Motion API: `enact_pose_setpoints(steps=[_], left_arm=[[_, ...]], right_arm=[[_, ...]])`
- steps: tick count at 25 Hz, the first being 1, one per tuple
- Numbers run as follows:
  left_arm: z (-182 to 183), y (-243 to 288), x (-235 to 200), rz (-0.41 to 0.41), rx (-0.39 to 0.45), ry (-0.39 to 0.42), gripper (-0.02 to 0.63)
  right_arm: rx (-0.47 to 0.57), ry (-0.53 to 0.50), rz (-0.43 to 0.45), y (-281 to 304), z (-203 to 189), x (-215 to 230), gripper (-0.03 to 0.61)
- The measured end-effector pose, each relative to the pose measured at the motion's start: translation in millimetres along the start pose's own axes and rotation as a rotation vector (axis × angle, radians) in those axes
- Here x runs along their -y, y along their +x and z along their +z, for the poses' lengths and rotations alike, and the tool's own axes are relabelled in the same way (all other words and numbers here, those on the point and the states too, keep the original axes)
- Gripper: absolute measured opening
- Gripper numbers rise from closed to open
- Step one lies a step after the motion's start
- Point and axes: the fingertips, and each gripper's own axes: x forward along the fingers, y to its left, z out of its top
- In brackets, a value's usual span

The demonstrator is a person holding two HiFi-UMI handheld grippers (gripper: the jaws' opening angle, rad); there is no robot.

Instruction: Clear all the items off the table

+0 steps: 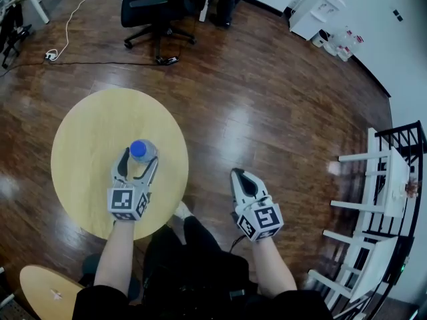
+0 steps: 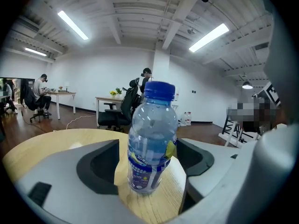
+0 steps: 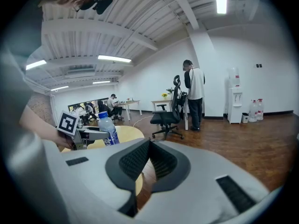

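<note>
Left tongs (image 1: 138, 161) flank a bottle (image 1: 142, 151) on round table (image 1: 83, 145), plank floor (image 1: 267, 105).

Bright, even light falls from long ceiling tubes (image 2: 209, 37). The glossy wooden floor (image 1: 267, 112) carries pale glare patches. Both gripper views bulge strongly and end in black corners. The bottle (image 2: 152, 139) reads sharp; shadows on the desk (image 1: 87, 139) are faint.

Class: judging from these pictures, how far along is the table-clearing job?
Done: the table looks bare except for one water bottle. In hand: the left tool brackets it, jaws apart, not gripping. Left: close, lift it off. The right tool is shut, empty.
</note>
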Motion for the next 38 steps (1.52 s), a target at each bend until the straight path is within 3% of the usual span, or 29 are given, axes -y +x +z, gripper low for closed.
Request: enact_pose_setpoints(steps=[8,12,15,18,22,27,32,38], left_arm=[[42.7,-52.6,8.9,-0.019,0.081,-0.003,0.361],[78.4,-81.3,-0.7,-0.019,0.141,0.042,0.219],[105.0,-99.3,-22.8,0.014,0.207,0.052,0.07],[132.0,-109.7,-40.2,0.025,0.286,0.032,0.0],[147.0,-128.7,-64.0,0.016,0.355,-0.023,0.0],[153.4,-140.6,-63.6,-0.015,0.347,0.039,0.0],[161.4,-153.6,-61.0,-0.023,0.397,0.048,0.0],[156.9,-180.6,-81.0,0.083,0.416,0.036,0.0]], right_arm=[[0.099,-0.005,-0.008,-14.8,32.6,-3.4,0.005],[0.198,0.011,-0.024,-18.0,72.1,-9.2,0.005],[0.265,-0.009,-0.016,-16.3,93.5,-23.3,0.005],[0.314,-0.031,-0.013,-13.9,114.0,-32.8,0.005],[0.354,-0.027,-0.012,-11.6,123.4,-52.7,0.005],[0.36,-0.049,0.006,-4.7,125.2,-71.8,0.005],[0.373,-0.043,0.027,2.0,128.8,-81.6,0.005],[0.356,-0.085,0.138,24.9,134.4,-111.1,0.005]])
